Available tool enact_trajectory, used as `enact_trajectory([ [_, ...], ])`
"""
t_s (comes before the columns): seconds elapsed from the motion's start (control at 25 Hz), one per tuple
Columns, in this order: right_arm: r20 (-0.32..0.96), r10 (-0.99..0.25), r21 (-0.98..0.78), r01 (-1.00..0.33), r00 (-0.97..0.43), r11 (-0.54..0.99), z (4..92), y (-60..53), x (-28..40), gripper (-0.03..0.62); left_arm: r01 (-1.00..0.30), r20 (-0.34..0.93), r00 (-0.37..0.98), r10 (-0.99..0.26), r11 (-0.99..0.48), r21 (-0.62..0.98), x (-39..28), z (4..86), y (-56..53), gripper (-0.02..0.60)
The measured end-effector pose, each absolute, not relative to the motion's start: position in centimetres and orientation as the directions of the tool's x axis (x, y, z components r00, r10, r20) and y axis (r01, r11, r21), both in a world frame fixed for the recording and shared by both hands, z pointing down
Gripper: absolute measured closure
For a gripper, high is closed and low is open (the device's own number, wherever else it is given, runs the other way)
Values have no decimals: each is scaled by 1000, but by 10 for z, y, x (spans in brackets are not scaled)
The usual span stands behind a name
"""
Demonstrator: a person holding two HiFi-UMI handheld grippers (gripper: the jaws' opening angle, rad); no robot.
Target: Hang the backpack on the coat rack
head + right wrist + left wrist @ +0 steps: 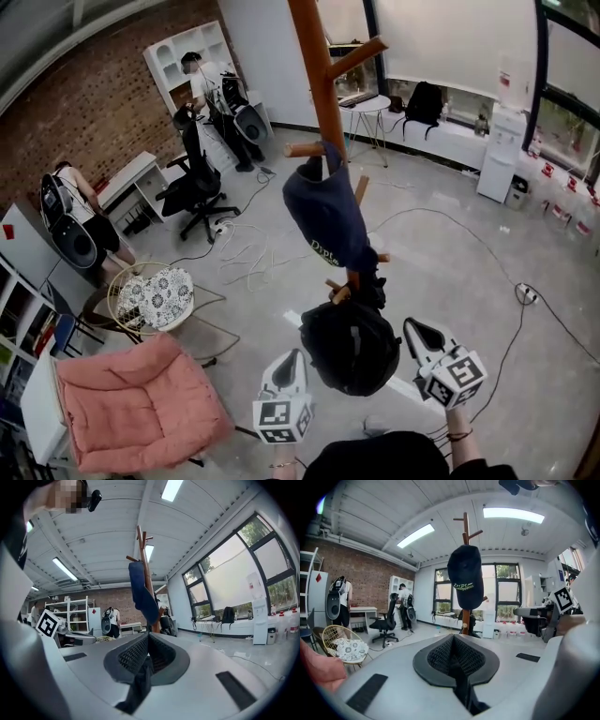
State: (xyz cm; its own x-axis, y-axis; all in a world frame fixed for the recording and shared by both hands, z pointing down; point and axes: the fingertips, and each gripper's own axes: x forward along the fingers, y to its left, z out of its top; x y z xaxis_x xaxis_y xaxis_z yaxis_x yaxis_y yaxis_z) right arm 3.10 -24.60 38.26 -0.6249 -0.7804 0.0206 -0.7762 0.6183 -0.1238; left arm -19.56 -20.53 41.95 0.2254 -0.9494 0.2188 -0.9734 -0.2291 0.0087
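Note:
The black backpack (349, 347) hangs low in the head view, just in front of the foot of the wooden coat rack (319, 66). My left gripper (292, 358) is at its left side and my right gripper (415, 330) at its right. In the left gripper view the jaws (454, 656) are shut with a black strap (464, 693) pinched between them. The right gripper (147, 656) is likewise shut on a black strap (139, 686). A navy cap-like item with white print (328, 211) hangs on a peg of the rack (465, 527).
A pink armchair (141, 403) stands at the lower left, with a wicker chair holding a patterned cushion (155, 295) behind it. A black office chair (192, 187) and two people are at the back left. Cables (253, 258) trail over the floor. A round white table (370, 108) stands behind the rack.

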Motion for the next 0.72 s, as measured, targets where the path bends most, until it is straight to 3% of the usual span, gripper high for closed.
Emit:
enact_trajectory([
  [0.72, -69, -794, -90, -789, -604, 608, 350, -251, 50, 582, -984, 117, 169, -979, -174, -36, -219, 379, -192, 566],
])
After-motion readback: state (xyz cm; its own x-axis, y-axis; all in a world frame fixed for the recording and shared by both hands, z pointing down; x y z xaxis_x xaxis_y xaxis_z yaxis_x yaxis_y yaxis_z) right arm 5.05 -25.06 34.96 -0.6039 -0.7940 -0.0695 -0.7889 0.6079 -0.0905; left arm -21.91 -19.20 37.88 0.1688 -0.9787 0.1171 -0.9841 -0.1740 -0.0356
